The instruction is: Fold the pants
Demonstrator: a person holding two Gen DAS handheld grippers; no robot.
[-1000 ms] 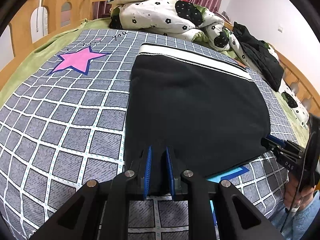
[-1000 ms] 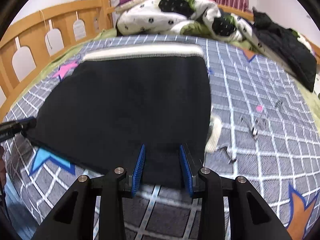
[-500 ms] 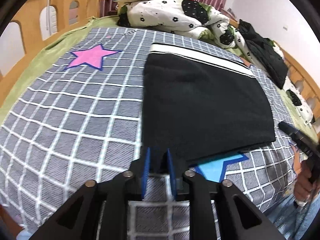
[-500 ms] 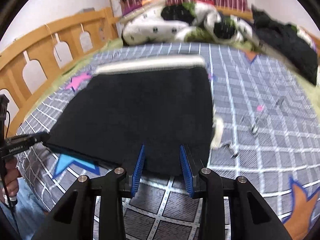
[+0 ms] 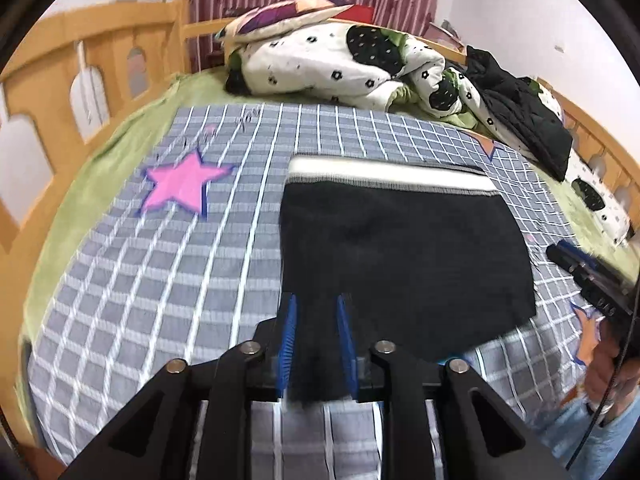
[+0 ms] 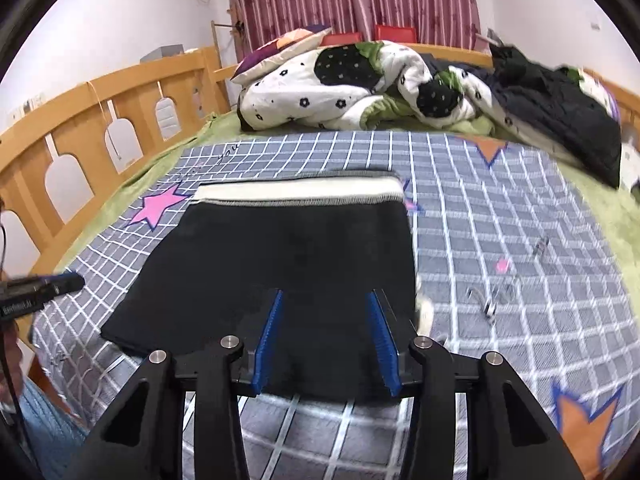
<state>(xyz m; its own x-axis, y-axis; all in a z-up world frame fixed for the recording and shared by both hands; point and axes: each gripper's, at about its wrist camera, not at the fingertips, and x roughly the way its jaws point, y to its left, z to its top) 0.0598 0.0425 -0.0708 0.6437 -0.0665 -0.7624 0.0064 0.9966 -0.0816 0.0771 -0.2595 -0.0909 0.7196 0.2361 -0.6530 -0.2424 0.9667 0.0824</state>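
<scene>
Pants (image 6: pixel 296 264): black, with white waistband (image 6: pixel 298 191), already folded to a flat rectangle on checked bedsheet (image 6: pixel 500 208). Left gripper (image 5: pixel 316 312) half open, right gripper (image 6: pixel 324 312) wide open, both over near edge, holding nothing. Probably one more fold left, or only smoothing.

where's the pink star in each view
Left wrist: pink star sits left of centre, left of the black pants.
Right wrist: pink star is at middle left, by the pants' far left corner.
Shared landmark: the pants' white waistband.
</scene>
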